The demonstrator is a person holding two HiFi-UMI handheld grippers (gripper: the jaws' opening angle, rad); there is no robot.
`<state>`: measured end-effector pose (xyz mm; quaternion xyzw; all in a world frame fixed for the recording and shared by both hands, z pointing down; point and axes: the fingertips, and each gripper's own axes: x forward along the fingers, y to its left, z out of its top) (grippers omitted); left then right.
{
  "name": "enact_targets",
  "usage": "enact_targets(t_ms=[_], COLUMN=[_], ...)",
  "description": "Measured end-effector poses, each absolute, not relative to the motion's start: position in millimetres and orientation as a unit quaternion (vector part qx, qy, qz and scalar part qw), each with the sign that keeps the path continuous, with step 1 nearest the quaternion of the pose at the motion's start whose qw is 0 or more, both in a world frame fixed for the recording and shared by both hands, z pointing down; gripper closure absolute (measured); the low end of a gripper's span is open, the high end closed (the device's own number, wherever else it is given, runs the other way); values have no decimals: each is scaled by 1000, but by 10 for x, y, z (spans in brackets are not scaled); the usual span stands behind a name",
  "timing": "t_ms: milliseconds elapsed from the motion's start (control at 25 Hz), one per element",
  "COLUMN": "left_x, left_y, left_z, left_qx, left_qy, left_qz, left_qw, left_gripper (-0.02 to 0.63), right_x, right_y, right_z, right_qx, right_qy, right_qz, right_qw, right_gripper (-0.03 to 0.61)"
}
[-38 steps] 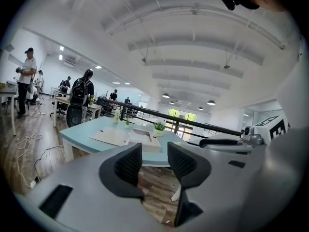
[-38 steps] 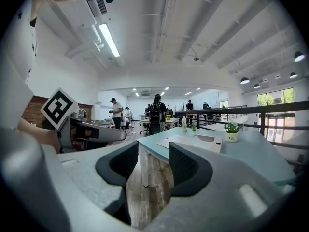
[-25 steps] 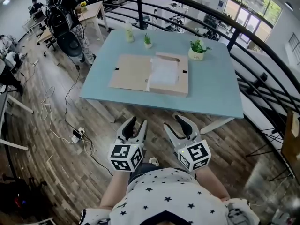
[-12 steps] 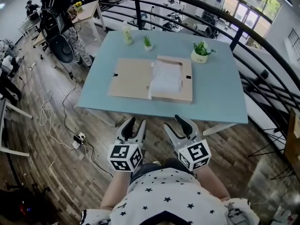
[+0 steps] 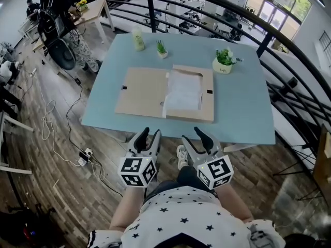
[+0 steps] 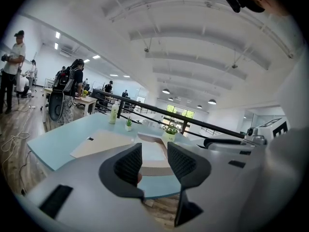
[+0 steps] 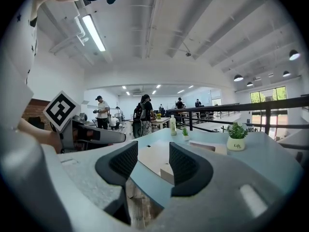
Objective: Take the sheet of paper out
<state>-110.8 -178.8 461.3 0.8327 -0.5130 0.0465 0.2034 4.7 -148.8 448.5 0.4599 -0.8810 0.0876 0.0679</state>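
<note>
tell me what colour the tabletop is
The tabletop is light blue; the head view shows it best.

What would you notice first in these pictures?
A big light-blue table fills the middle, with an open brown cardboard folder on it and a white sheet of paper in its right half. Near the bottom, the left gripper and right gripper hover open, short of the table.

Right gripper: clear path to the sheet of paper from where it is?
Probably yes. The folder lies open, the sheet of paper is uncovered, and the right gripper, jaws apart and empty, hangs short of the table with nothing between.
</note>
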Motion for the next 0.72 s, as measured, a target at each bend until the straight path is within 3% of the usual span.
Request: enact_targets(t_ms=[720], left_x=[-841], left_y=[-2896], left_z=[4914], left_qx=[828], left_qy=[-503], left_qz=[90], left_qw=[230], left_gripper=[454], right_x=[288], right_y=[-2466], right_z=[4476], right_qx=[439], right_qy=[-889], right_qz=[90], right_qw=[93], right_gripper=[391])
